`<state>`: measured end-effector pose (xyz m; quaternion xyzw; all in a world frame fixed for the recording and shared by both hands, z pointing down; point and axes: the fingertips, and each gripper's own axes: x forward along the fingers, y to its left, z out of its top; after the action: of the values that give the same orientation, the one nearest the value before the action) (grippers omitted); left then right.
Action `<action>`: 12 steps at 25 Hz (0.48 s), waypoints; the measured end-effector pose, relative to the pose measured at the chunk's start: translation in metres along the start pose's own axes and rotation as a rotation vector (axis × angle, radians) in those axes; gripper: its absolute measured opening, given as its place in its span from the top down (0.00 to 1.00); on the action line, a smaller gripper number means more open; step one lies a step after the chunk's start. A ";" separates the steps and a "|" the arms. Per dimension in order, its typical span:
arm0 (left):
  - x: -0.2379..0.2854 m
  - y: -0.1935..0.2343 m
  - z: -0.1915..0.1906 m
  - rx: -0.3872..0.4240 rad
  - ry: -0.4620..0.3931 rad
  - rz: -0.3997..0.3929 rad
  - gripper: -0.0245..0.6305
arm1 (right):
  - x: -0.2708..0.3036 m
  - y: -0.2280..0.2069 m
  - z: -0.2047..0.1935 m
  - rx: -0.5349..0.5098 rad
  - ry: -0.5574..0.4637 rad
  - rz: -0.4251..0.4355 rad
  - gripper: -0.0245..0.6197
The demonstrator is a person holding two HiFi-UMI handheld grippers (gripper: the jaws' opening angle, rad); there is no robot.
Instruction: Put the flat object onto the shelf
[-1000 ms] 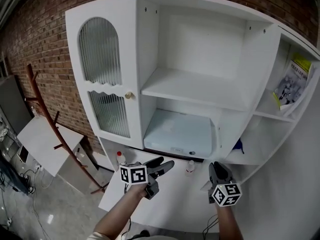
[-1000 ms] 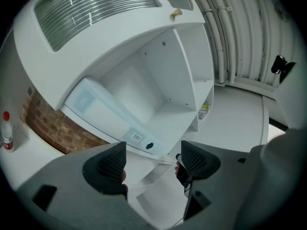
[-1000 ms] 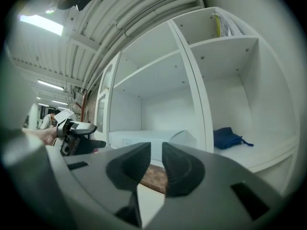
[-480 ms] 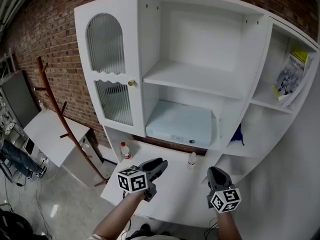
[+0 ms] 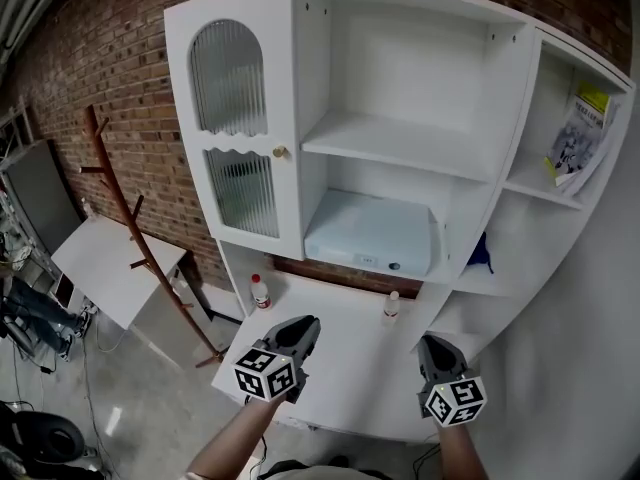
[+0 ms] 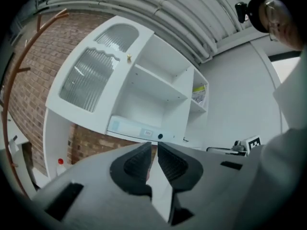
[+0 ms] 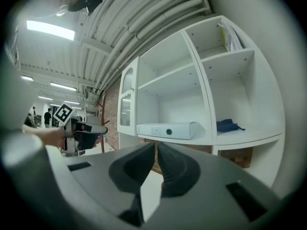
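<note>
1. The cabinet [image 5: 400,28] stands against the brick wall [image 5: 90,58], with its door [image 5: 235,138] on the left.
2. The flat box [image 5: 372,233] lies beneath the middle shelf [image 5: 410,148].
3. On the table [image 5: 340,343] below stand a bottle [image 5: 260,291] at left and a smaller bottle [image 5: 392,305] at right.
4. In the right compartments, a booklet [image 5: 580,138] is above and a cloth [image 5: 481,253] below.
5. A coat rack [image 5: 130,238] stands left of the cabinet.

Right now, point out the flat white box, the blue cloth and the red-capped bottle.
flat white box [image 5: 368,234], head view, middle of its top face.
blue cloth [image 7: 229,125], right gripper view, its bunched middle.
red-capped bottle [image 5: 261,296], head view, its body.
</note>
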<state>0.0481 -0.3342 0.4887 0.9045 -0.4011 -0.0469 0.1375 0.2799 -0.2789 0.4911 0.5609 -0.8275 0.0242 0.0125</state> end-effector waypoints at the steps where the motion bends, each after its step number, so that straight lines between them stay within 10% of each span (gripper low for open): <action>1: -0.008 0.004 0.001 0.024 -0.006 0.017 0.88 | -0.004 0.005 0.000 -0.004 -0.001 -0.004 0.90; 12: -0.116 0.054 -0.015 0.161 -0.031 0.135 0.92 | -0.044 0.072 -0.026 -0.015 0.006 -0.118 0.91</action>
<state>-0.0660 -0.2800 0.5154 0.8826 -0.4657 -0.0194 0.0610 0.2288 -0.2095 0.5134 0.6086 -0.7930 0.0189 0.0203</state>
